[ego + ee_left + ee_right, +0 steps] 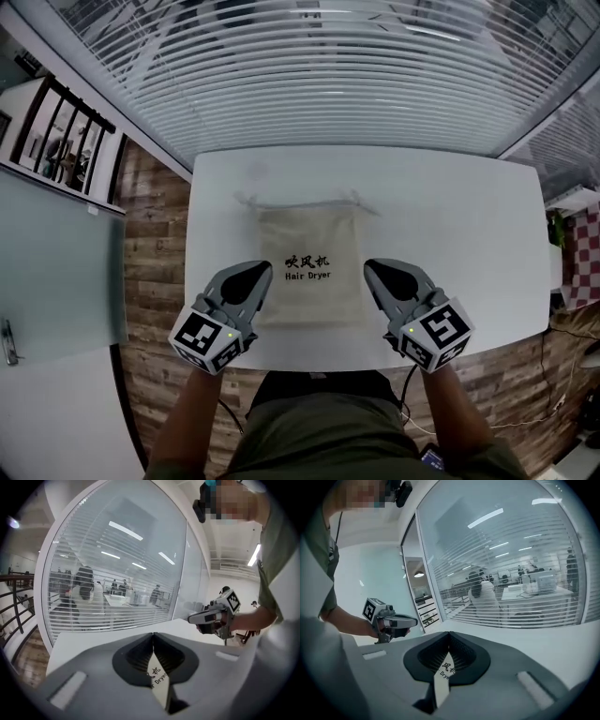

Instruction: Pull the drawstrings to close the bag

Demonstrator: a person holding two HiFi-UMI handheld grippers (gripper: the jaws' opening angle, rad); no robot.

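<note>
Head view. Both forearms reach up from the bottom edge of the frame, one each side of my torso. Each hand grips its tool from behind the marker cube.

Pose: left gripper (264,270) sits lower left of centre, its nose angled up and to the right. Right gripper (371,266) sits lower right of centre, its nose angled up and to the left. The pair is near-symmetric, noses tipped slightly downward toward the white table (450,216).

Left claw: in the left gripper view the two jaws (153,640) meet along one seam, clenched. Nothing is pinched between them. A sliver of the bag (159,682) with its black print shows through the gap lower down, lying beneath the tool.

Right claw: same reading in the right gripper view (449,638). Jaws pressed together, empty, with a strip of printed cloth (443,677) visible below them.

Bag (309,272): beige cloth pouch, flat on the table at frame centre, black lettering facing up. It lies between the two noses, and each nose is at or just over a lower side edge. I cannot tell if either touches the cloth.

Drawstrings (249,200): thin cords trailing off both upper corners of the bag, toward the far side, well apart from both claws.

Each gripper view also catches the opposite tool: right gripper (192,618) at right of frame, left gripper (412,620) at left.
</note>
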